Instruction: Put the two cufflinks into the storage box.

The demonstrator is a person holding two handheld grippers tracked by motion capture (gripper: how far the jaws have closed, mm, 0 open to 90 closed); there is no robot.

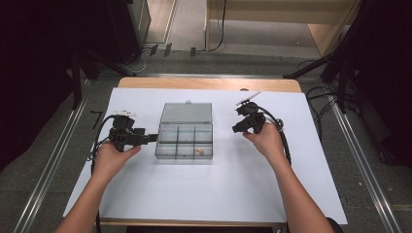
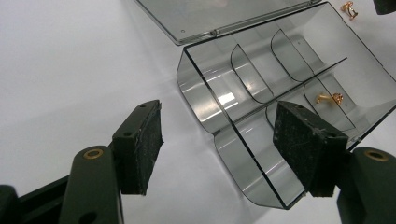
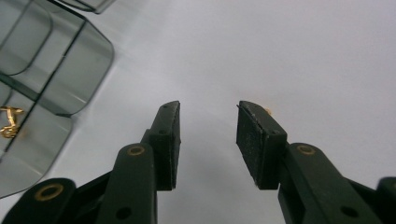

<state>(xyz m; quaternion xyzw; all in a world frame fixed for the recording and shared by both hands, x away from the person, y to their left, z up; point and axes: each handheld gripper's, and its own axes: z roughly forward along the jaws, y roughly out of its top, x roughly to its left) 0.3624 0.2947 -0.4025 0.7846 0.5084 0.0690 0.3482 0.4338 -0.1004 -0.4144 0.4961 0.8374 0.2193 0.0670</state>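
Observation:
A clear grey compartment box (image 1: 184, 141) lies mid-table with its lid (image 1: 187, 112) folded open behind it. A small gold piece (image 1: 199, 151) rests in the front right compartment. My left gripper (image 1: 150, 138) is at the box's left end. In the left gripper view its jaws (image 2: 219, 106) stand open astride that end wall (image 2: 210, 126), and the left pad (image 2: 144, 144) is clear of it. My right gripper (image 1: 238, 128) hovers right of the box, open (image 3: 208, 106), with nothing between the pads. A second gold piece (image 2: 348, 8) lies on the sheet; a gold speck (image 3: 267, 111) peeps from behind the right pad.
A white sheet (image 1: 209, 194) covers the table, with a wooden edge (image 1: 209, 83) at the back. Metal rails (image 1: 359, 160) run along both sides. Cables trail from each gripper. Bare sheet lies in front of the box and to both sides.

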